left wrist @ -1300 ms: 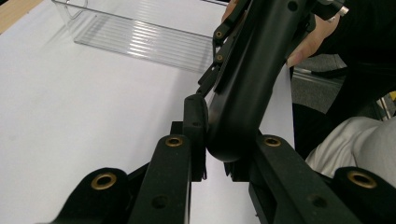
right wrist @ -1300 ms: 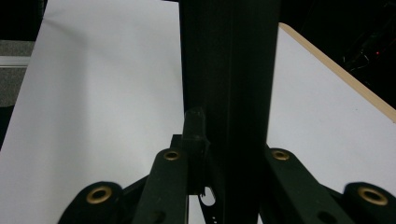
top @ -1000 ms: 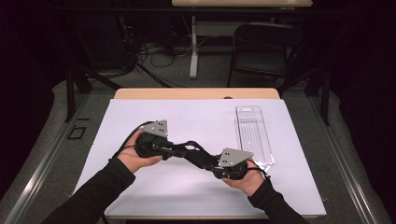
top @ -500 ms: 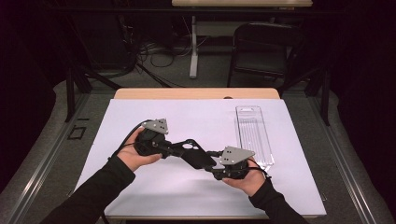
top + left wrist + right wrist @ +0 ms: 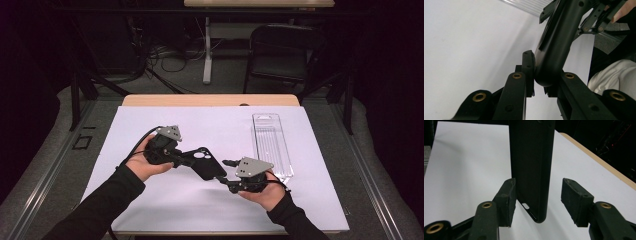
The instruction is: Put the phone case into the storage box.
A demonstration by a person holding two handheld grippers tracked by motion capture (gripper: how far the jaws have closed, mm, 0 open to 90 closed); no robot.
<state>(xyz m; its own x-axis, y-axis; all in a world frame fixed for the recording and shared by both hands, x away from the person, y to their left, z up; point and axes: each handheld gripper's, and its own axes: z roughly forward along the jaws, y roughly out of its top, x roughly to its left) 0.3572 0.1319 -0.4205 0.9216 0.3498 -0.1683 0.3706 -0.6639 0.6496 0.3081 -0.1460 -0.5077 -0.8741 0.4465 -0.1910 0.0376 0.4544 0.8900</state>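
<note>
Left gripper [image 5: 186, 159] pinched phone case [image 5: 204, 163] tight, hand cupped under. Right gripper [image 5: 223, 172] gaped open around case's near end, palm up.

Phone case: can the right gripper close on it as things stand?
Probably yes. The phone case, held by the left gripper, hangs between the right gripper's open fingers, with nothing in between.

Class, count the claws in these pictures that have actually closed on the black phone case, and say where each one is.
1. The left claw, at the table's left, is shut on the phone case. The right claw, nearer the clear tray, sits open around the case's other end, one pad touching at most.
</note>
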